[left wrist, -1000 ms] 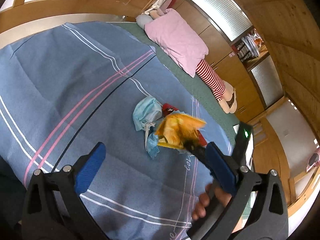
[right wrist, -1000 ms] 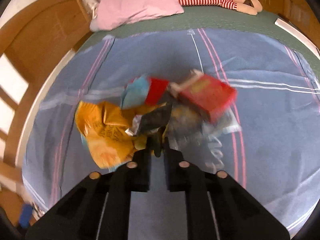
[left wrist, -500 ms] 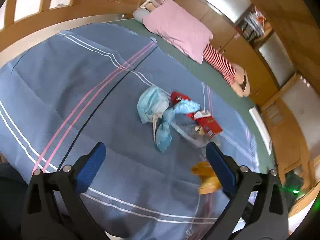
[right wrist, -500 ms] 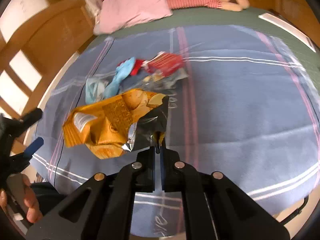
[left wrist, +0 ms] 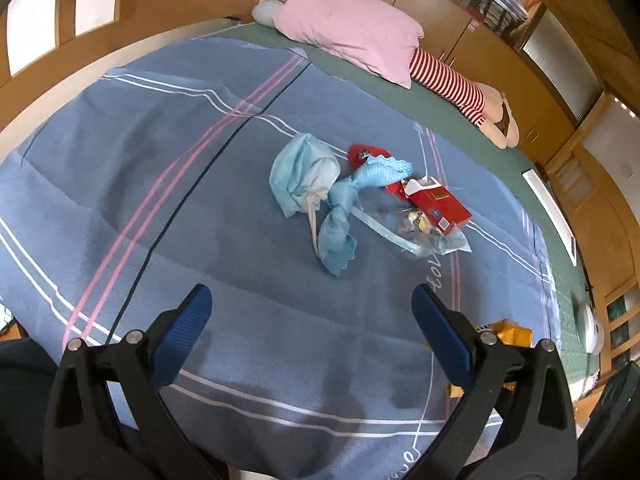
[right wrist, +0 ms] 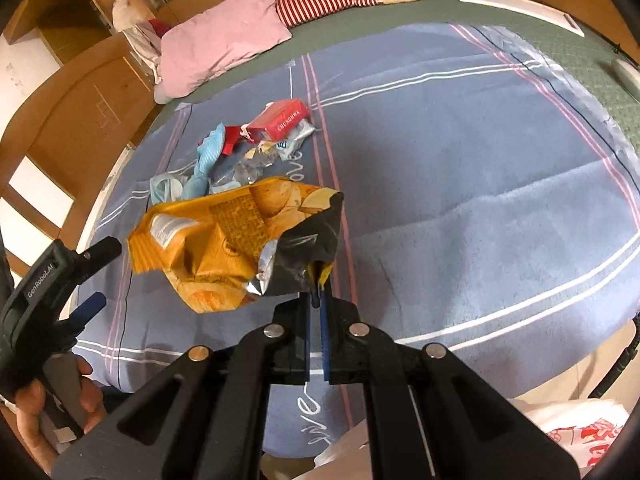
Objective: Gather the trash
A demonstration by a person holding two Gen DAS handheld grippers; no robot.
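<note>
Moved: chip bag carried off the trash pile, toward the blanket edge.
Right gripper: pinched bag corner.
Left gripper: spread, empty.

Right gripper carried the orange chip bag off the trash pile toward the bed's near edge, bag now clear of the heap, left gripper swung to face the pile squarely.

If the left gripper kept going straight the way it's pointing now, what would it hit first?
Most likely the bare blue blanket, just short of the trash pile. The open left gripper aims down at it, and the twisted blue cloth lies slightly beyond, though depth is hard to judge.
</note>
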